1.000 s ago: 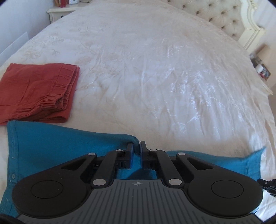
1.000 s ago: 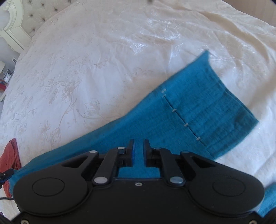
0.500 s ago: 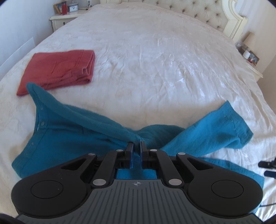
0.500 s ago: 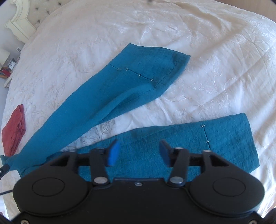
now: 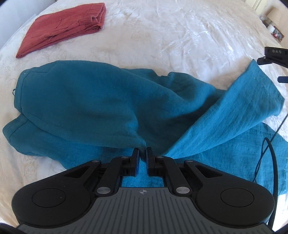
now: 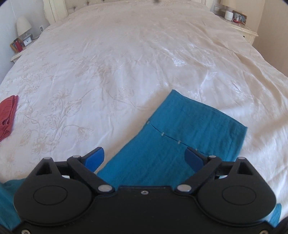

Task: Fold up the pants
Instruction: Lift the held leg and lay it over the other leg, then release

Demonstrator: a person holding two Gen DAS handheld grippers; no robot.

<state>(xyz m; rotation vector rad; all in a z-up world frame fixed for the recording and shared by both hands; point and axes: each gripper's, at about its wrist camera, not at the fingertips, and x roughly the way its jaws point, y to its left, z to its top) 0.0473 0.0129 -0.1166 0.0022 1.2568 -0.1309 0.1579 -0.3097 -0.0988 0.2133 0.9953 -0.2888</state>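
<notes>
The teal pants (image 5: 100, 100) lie rumpled on the cream bedspread (image 5: 180, 36), the waist end bunched at the left and a leg (image 5: 239, 111) running up to the right. My left gripper (image 5: 142, 153) is shut on a fold of that teal cloth, which rises to the pinch. In the right wrist view a leg end (image 6: 189, 126) with a stitched hem lies flat. My right gripper (image 6: 144, 155) hovers over it, its jaws opening wide. The blue pads (image 6: 95, 157) stand apart from the cloth and press on nothing.
Folded rust-red pants (image 5: 63, 27) lie at the far left of the bed, also seen as a red edge (image 6: 7, 117). Nightstands with a lamp (image 6: 22, 25) and small items (image 6: 235, 17) flank the headboard. A black cable (image 5: 271, 153) hangs at the right.
My right gripper let go of the teal leg and its jaws spread wide. My left gripper carried its pinched fold across and lower, so the teal cloth now bunches over itself.
</notes>
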